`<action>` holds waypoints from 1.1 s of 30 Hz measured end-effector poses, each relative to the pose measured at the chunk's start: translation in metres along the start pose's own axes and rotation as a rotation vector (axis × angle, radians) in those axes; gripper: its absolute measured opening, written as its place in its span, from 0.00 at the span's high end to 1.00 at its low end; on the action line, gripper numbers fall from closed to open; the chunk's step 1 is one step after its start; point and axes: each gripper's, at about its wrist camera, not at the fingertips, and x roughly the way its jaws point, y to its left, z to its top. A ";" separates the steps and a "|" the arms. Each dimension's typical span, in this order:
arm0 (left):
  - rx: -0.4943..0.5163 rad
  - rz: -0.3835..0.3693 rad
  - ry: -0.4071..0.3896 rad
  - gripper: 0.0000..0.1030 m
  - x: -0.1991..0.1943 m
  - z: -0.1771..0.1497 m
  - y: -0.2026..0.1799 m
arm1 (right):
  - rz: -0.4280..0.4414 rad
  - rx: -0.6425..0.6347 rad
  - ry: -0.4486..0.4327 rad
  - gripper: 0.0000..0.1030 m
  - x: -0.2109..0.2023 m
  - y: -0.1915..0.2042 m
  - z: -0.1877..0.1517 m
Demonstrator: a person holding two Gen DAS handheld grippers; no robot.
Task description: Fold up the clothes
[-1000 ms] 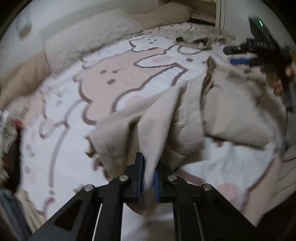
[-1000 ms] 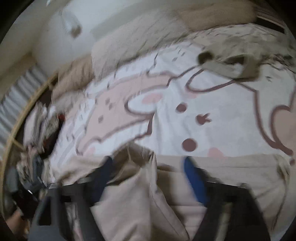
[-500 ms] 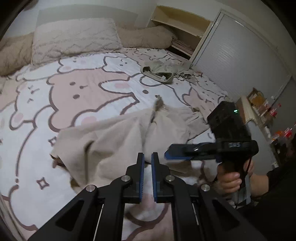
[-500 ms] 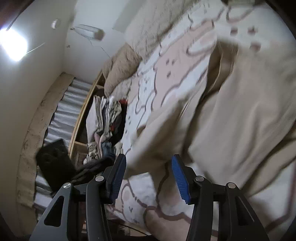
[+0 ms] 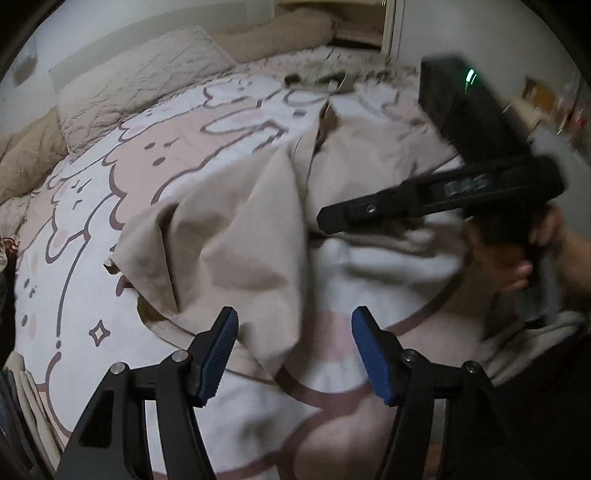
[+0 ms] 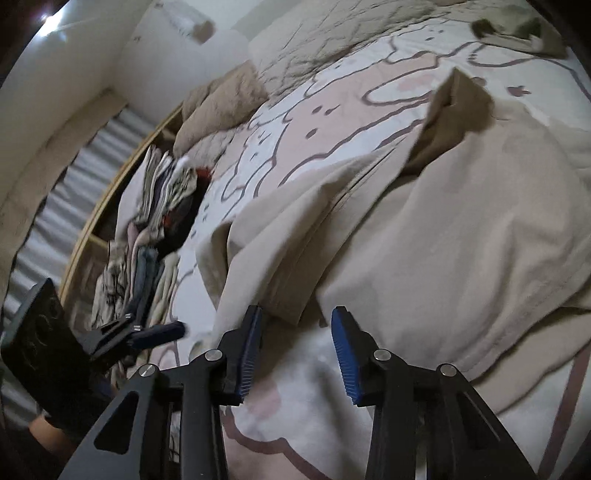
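A beige garment [image 5: 229,229] lies crumpled in loose folds on the cartoon-print bedsheet [image 5: 110,184]. In the left wrist view my left gripper [image 5: 295,317] hangs just above its near fold. The jaws are opening, and the fold's tip lies between the blue pads without touching them. My right gripper [image 5: 332,219] comes in from the right, held by a hand, over the garment's right side. In the right wrist view the right gripper [image 6: 295,343] stands at the near edge of the garment [image 6: 443,240]. Its jaws are closing, and the pads do not press the cloth. The left gripper [image 6: 173,330] shows at lower left.
A second, greenish garment [image 6: 517,33] lies bunched at the far end of the bed. Pillows [image 5: 140,85] line the head of the bed. A stack of folded clothes [image 6: 159,206] sits along the left side by a wooden frame. A white wardrobe door stands at the far right.
My left gripper was shut on a fold of the beige garment and now stands open, with the cloth lying on the bed. The right gripper's jaws have narrowed and swung to the garment's near edge.
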 end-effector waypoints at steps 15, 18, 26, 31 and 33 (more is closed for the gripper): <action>-0.328 -0.120 -0.016 0.96 0.005 0.013 0.101 | 0.075 -0.110 -0.031 0.79 0.035 0.019 0.012; -0.310 -0.118 -0.007 0.95 0.004 0.013 0.090 | 0.074 -0.166 -0.030 0.96 0.037 0.031 0.012; -0.127 -0.096 -0.044 0.52 -0.011 0.019 0.036 | 0.230 -0.076 -0.113 0.96 -0.048 0.037 0.029; 0.016 -0.099 -0.134 0.62 -0.034 0.031 -0.003 | 0.325 -0.057 -0.114 0.96 -0.099 0.042 0.029; 0.050 -0.109 -0.147 0.89 -0.044 0.036 -0.014 | 0.300 -0.099 -0.116 0.96 -0.115 0.046 0.021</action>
